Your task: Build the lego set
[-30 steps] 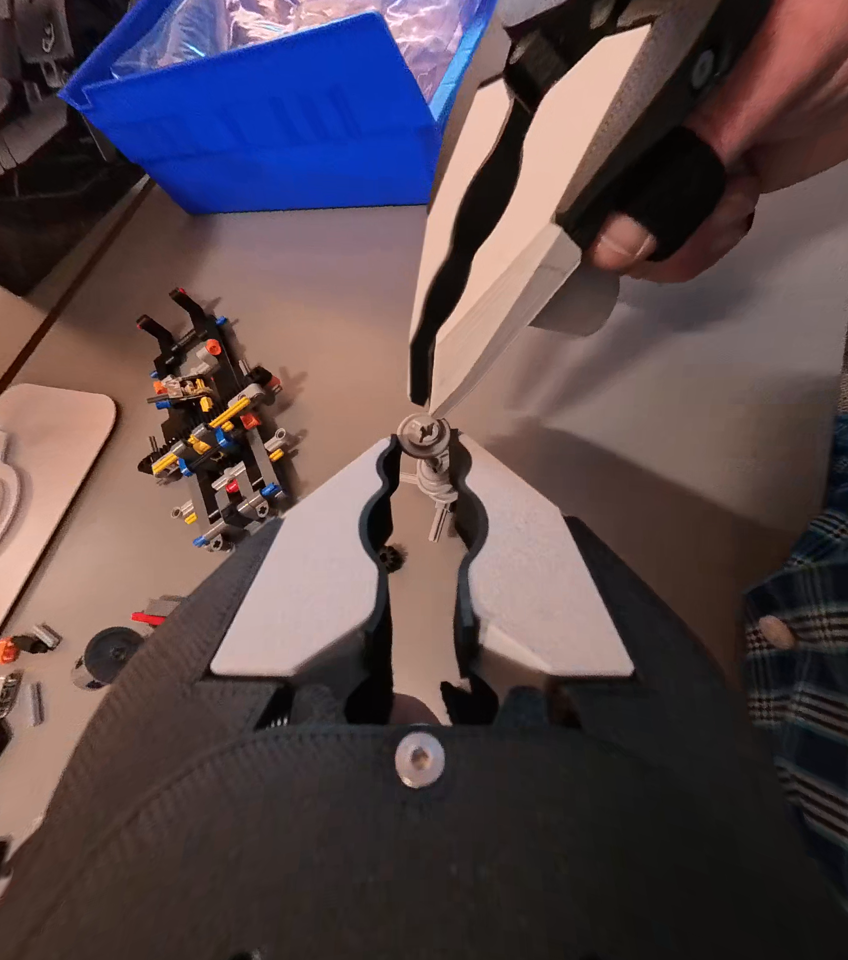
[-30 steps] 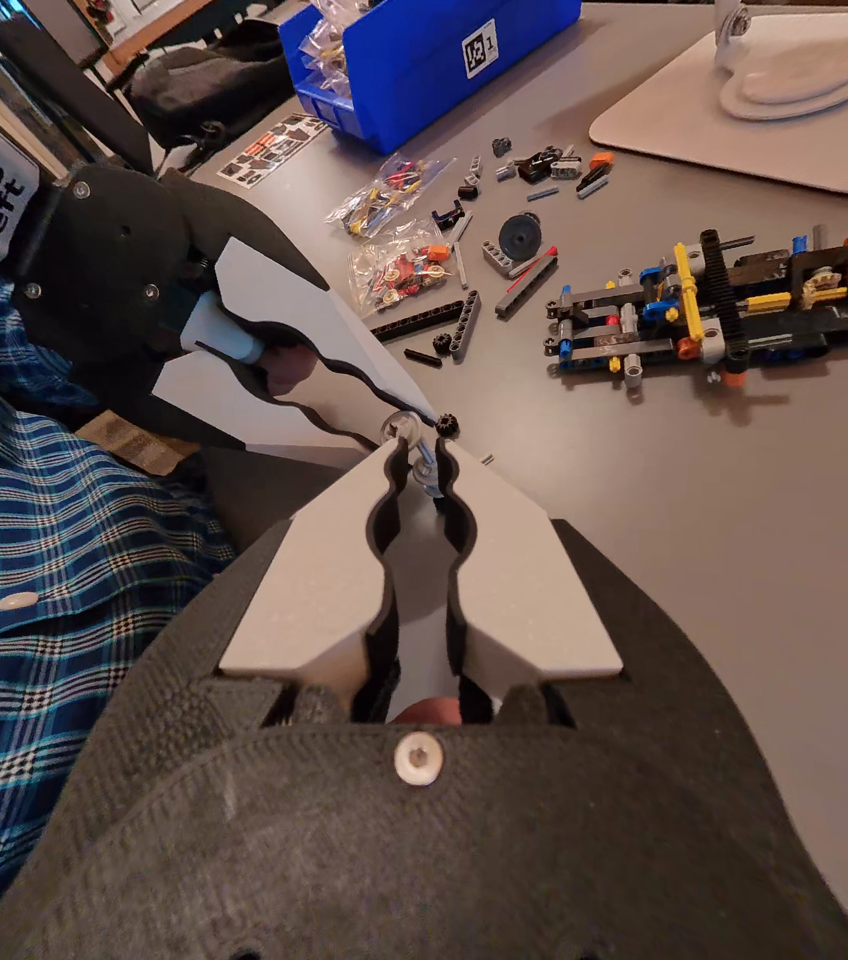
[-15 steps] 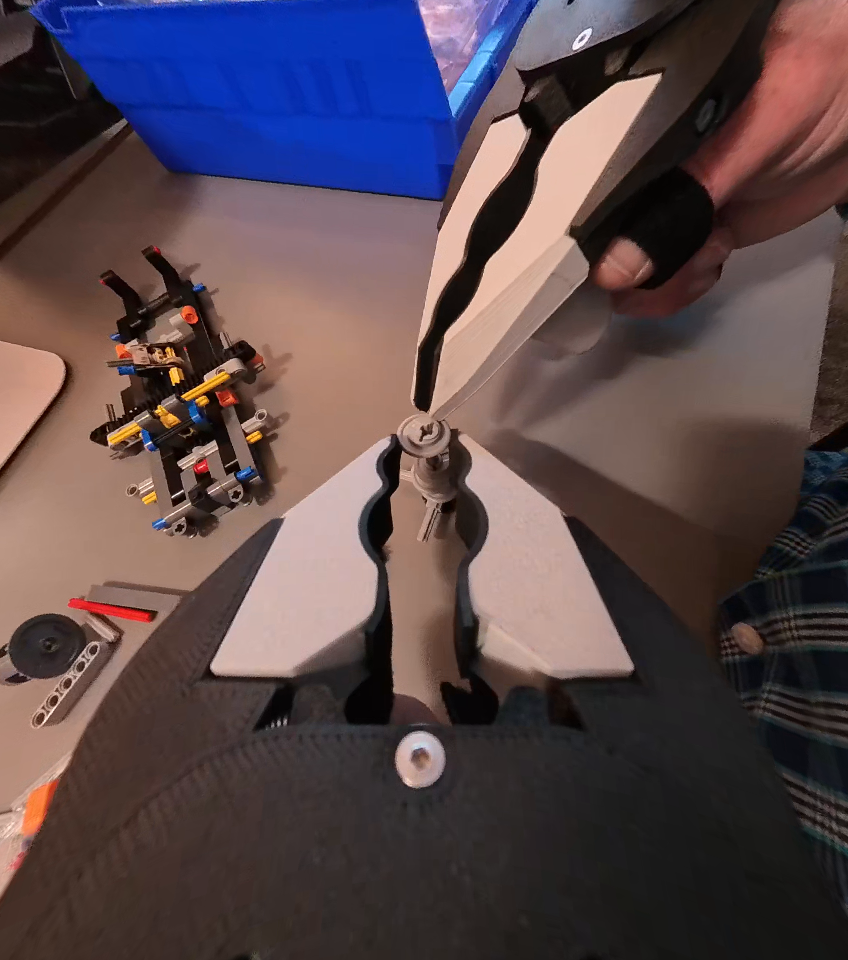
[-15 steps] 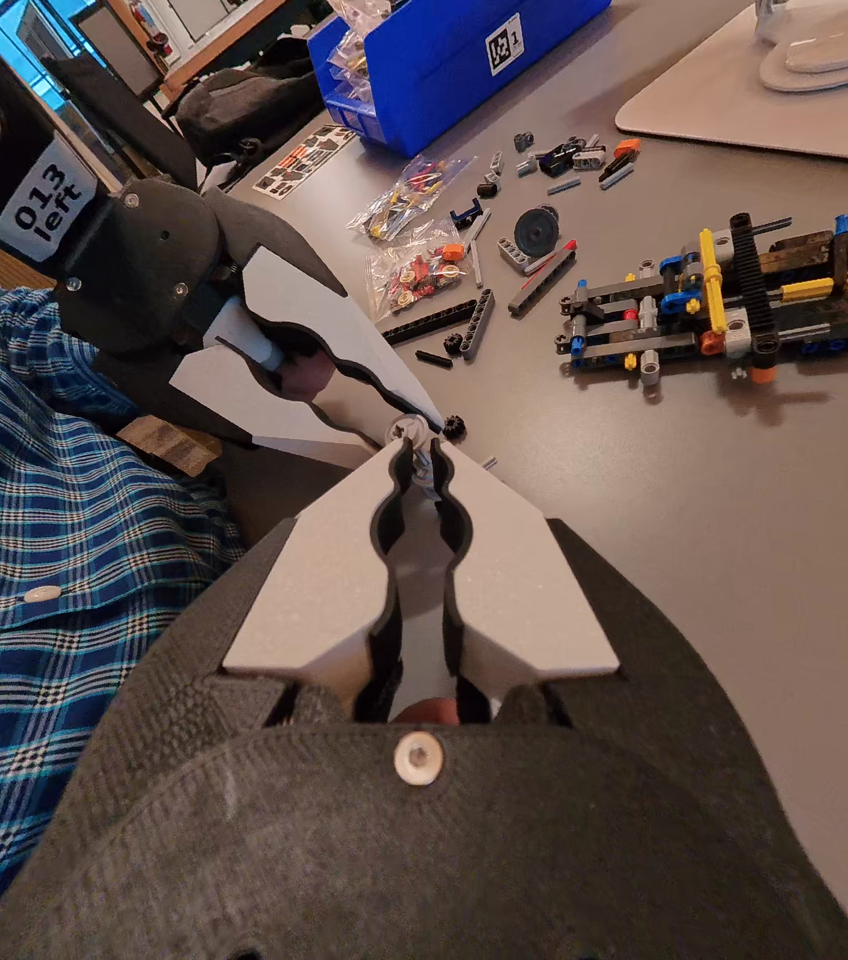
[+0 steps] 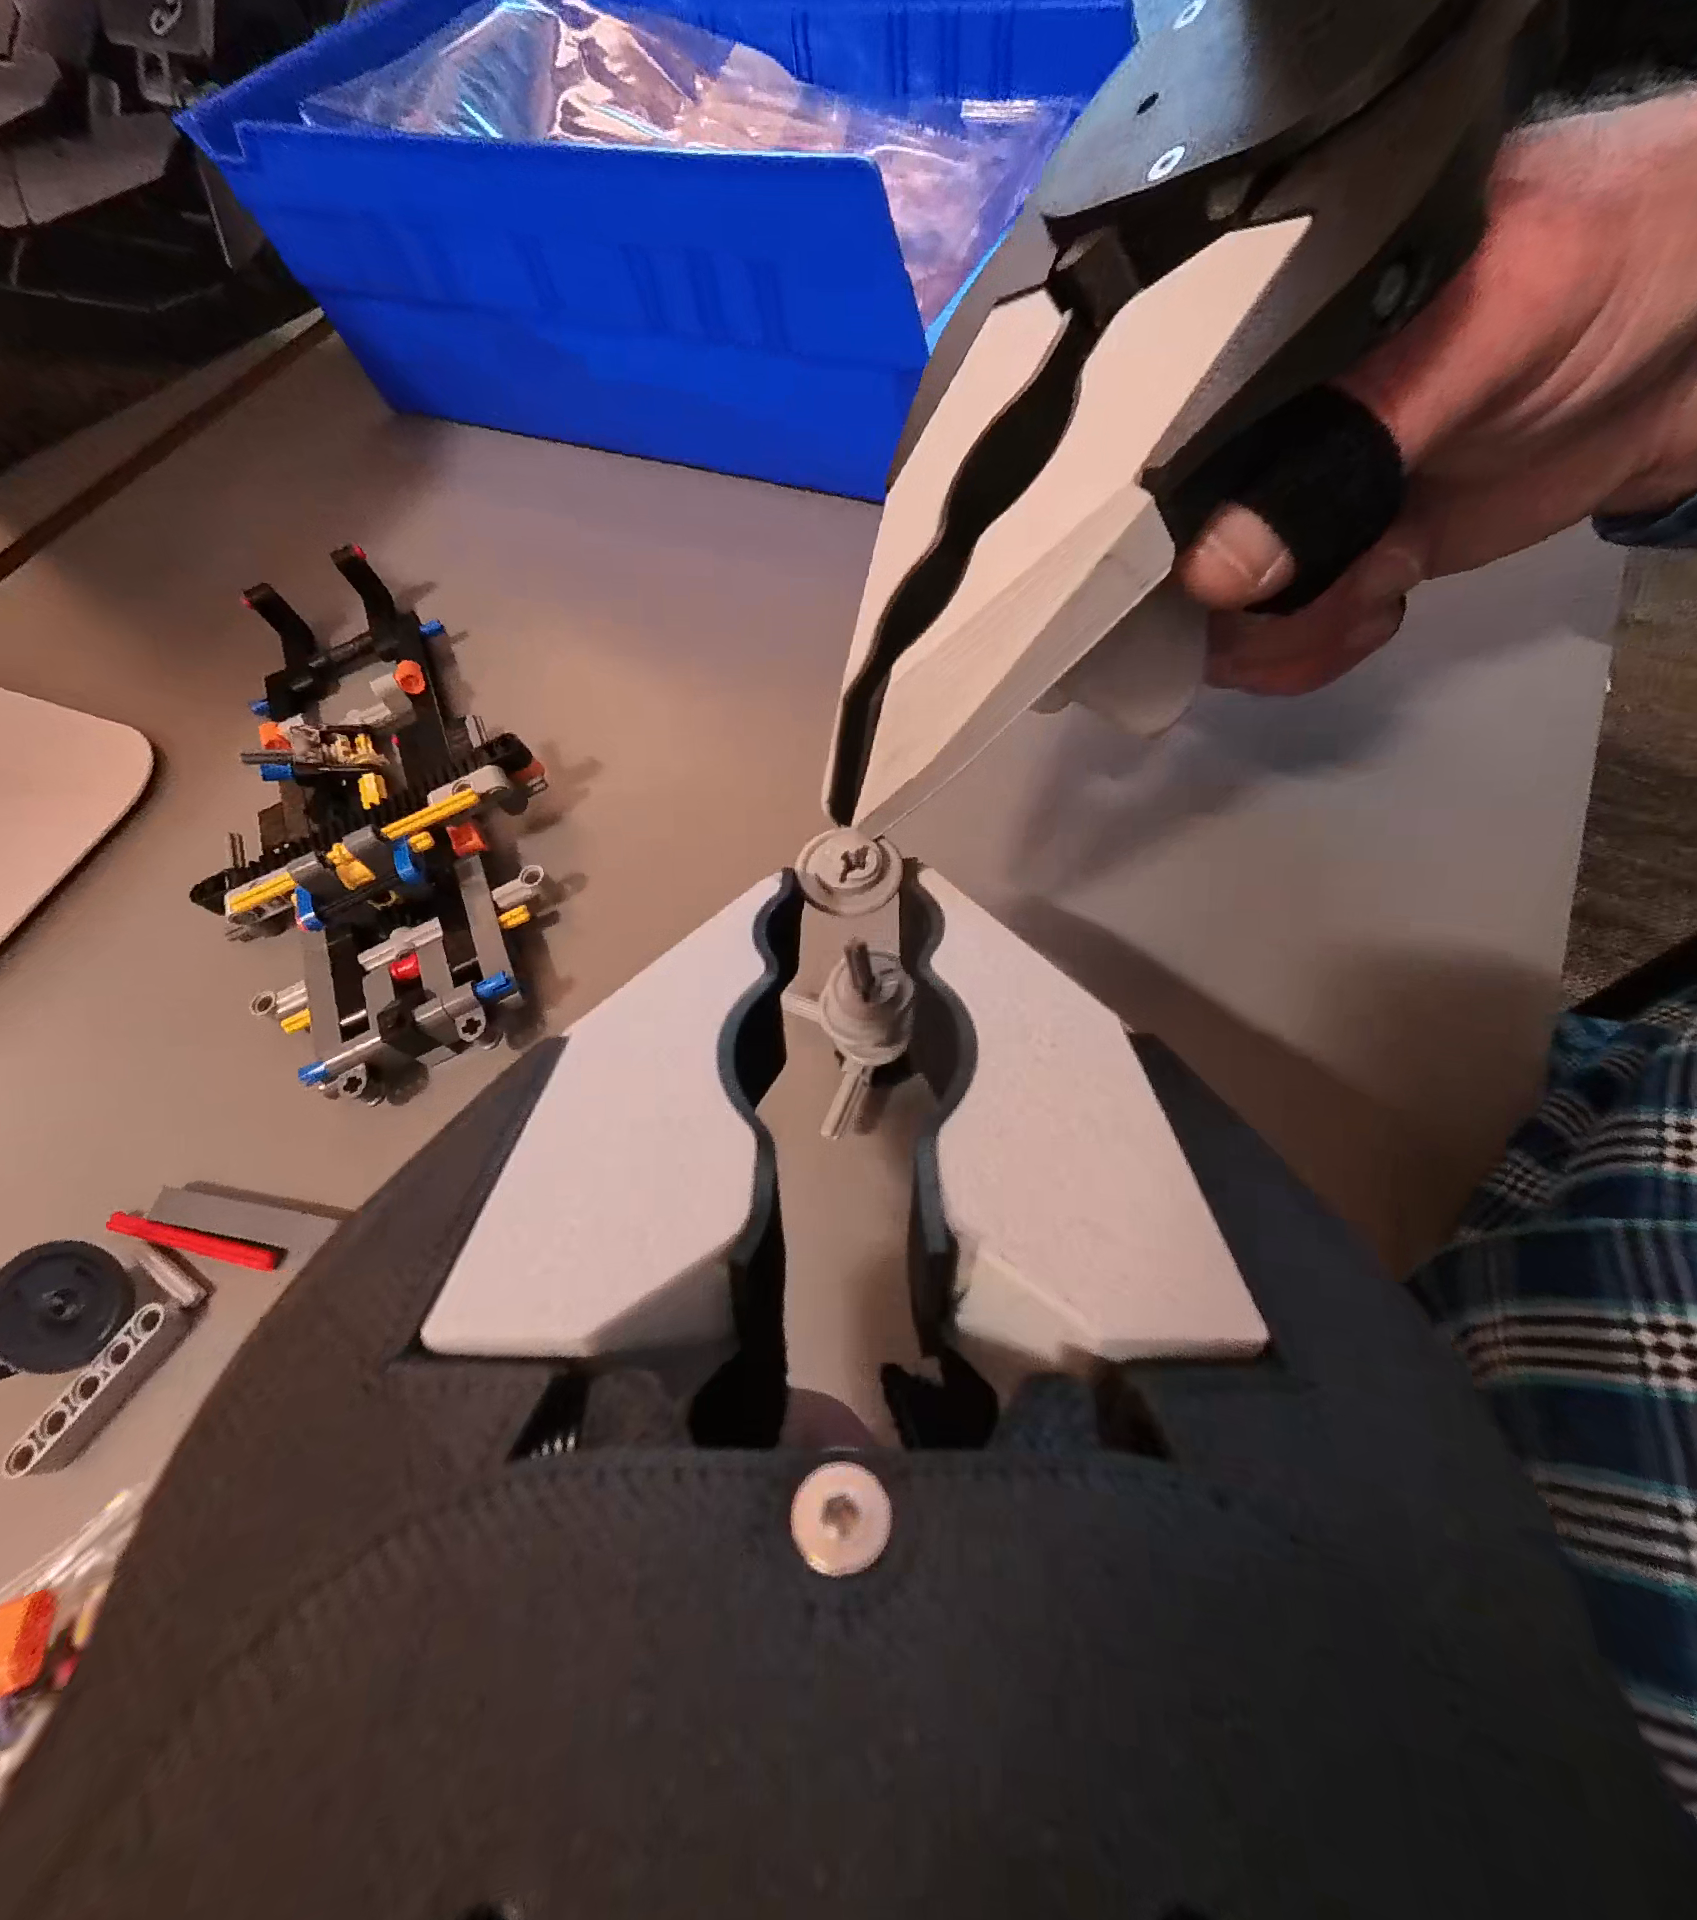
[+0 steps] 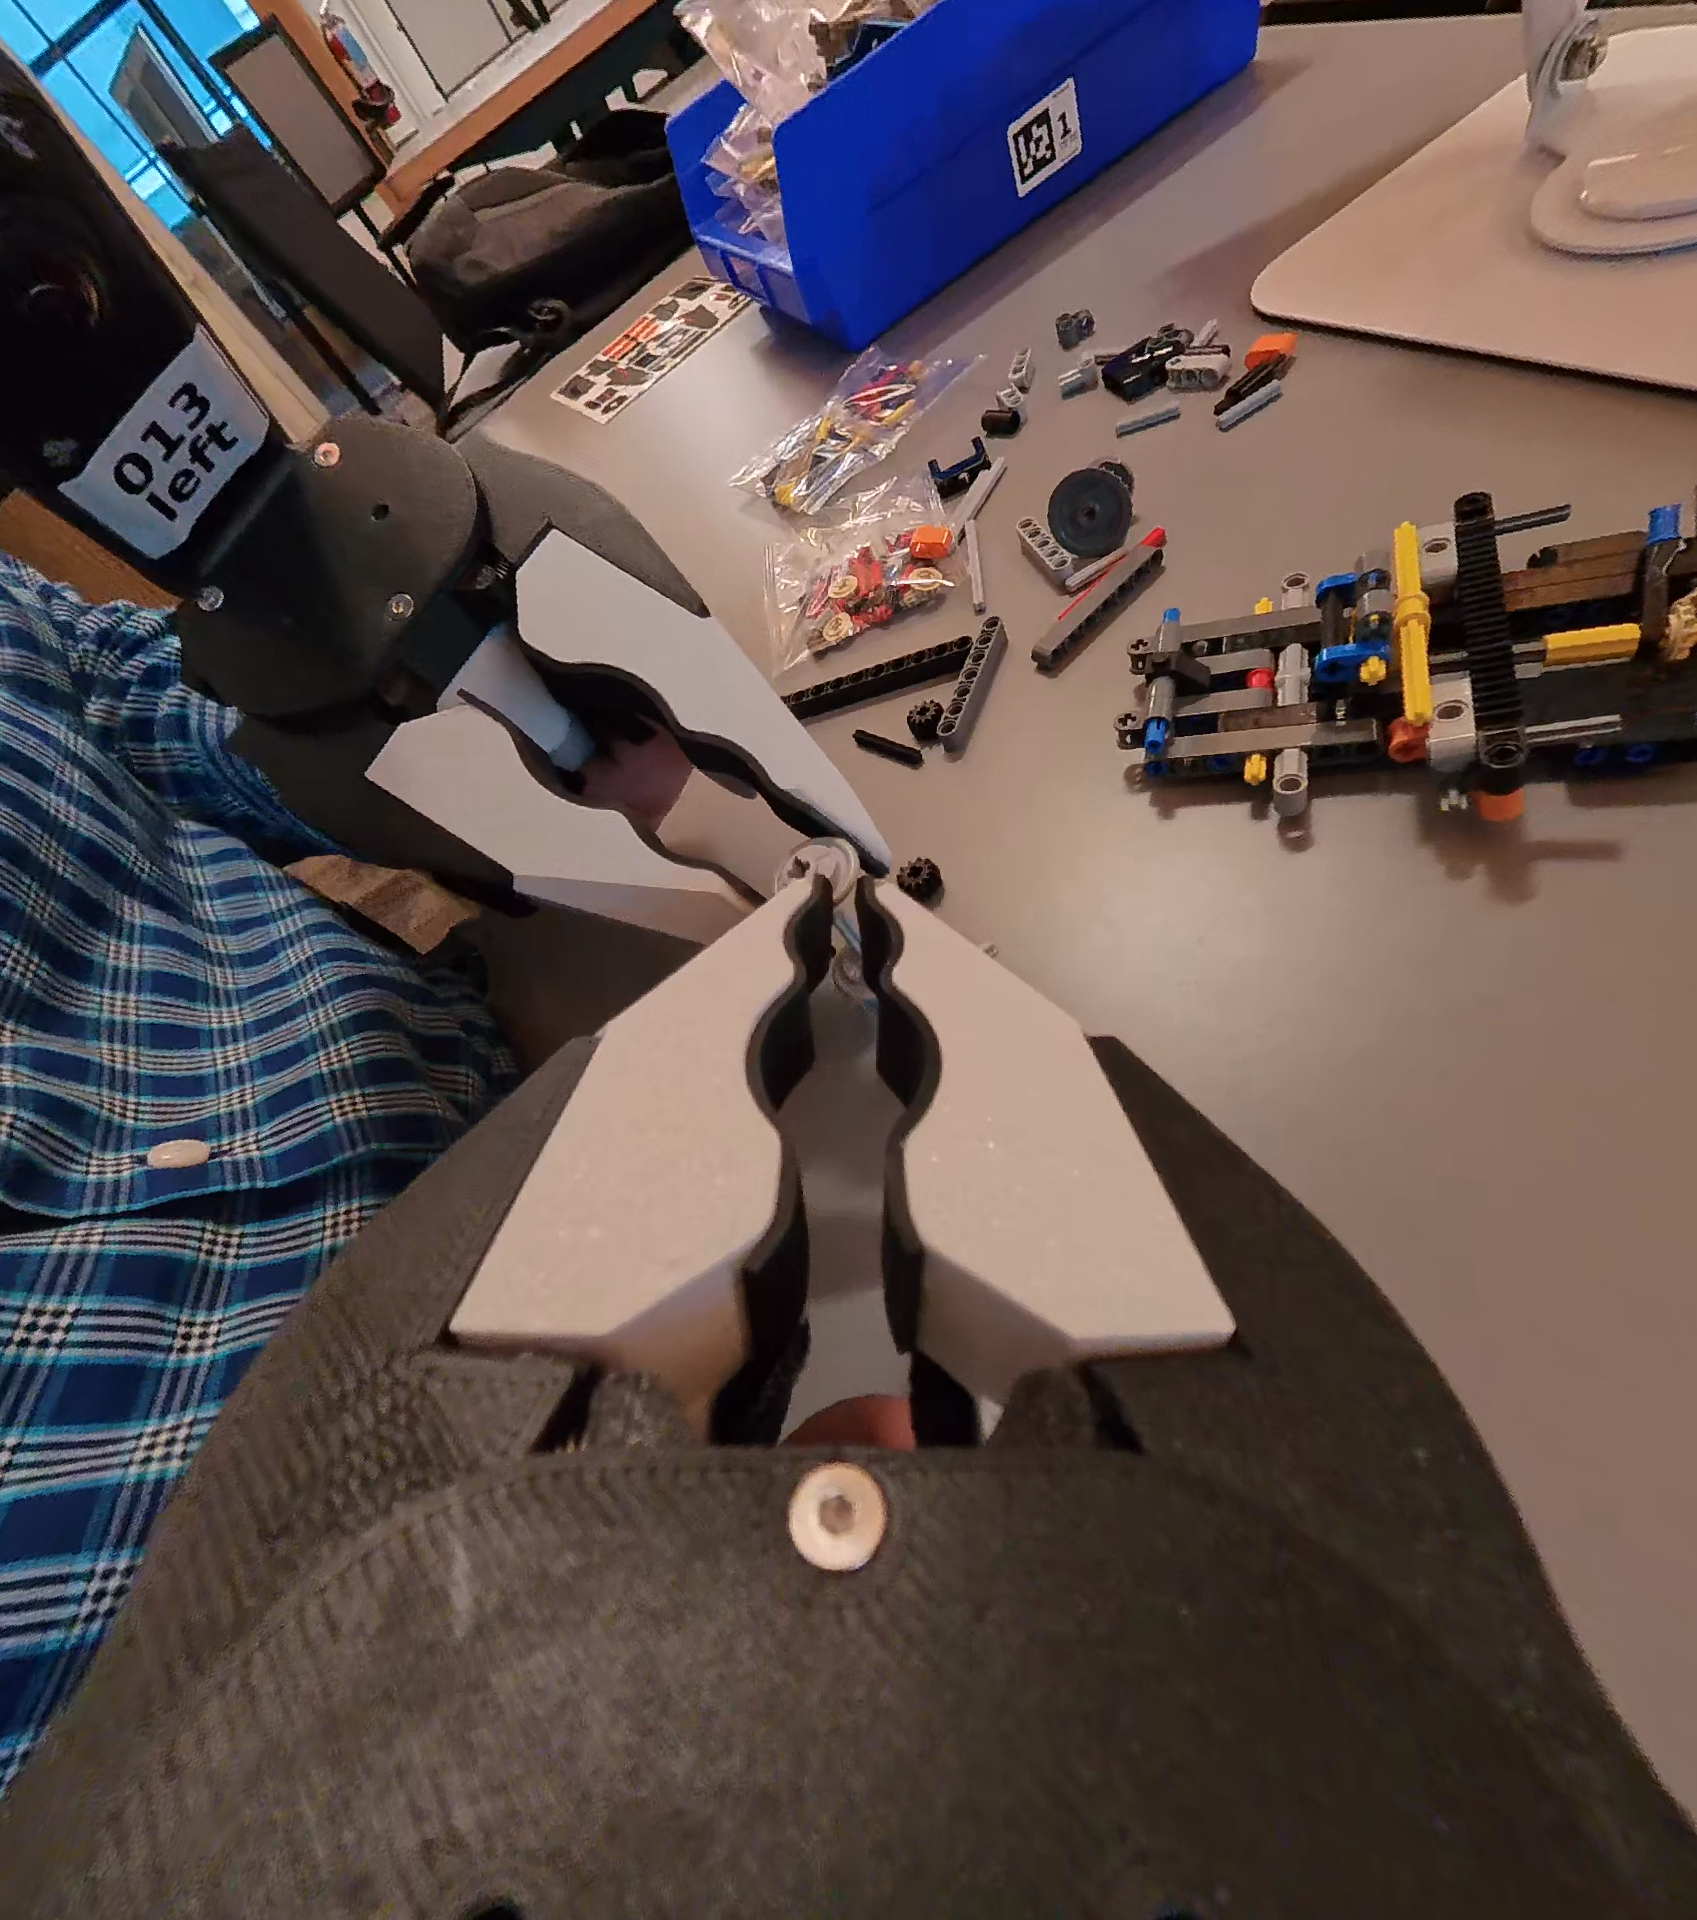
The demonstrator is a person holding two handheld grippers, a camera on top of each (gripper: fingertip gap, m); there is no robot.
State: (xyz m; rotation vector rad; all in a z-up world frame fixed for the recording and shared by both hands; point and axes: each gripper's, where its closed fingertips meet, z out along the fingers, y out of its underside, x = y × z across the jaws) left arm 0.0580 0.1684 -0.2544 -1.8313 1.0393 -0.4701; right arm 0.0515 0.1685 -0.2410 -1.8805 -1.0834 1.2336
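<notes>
My left gripper (image 5: 849,894) is shut on a small grey Lego assembly (image 5: 859,997): a grey link with a round end, a bush and a thin axle. I hold it above the table. My right gripper (image 6: 831,896) comes in from the upper right of the left wrist view (image 5: 849,821). Its jaws are shut and its tips touch the round grey end (image 6: 816,862) of the assembly. I cannot tell if it pinches anything. The part-built black, grey and yellow chassis (image 5: 376,842) lies on the table, and shows to the right in the right wrist view (image 6: 1446,665).
A blue bin (image 5: 595,270) with plastic bags stands at the back. Bags of parts (image 6: 854,520), a black wheel (image 6: 1088,509), beams and a small black gear (image 6: 919,881) lie loose. A white pad (image 6: 1509,260) lies behind the chassis. The person's plaid shirt (image 6: 96,935) is close by. My two grippers' fingertips are within a few centimetres of each other. The black wheel (image 6: 1088,509) is about equally far from each gripper, around 20 cm. Look for it in the left wrist view (image 5: 64,1297) too.
Both grippers stay joined at the grey assembly. The left gripper has turned, so the bin and chassis have shifted in its view. The assembly's axle now points more towards the camera.
</notes>
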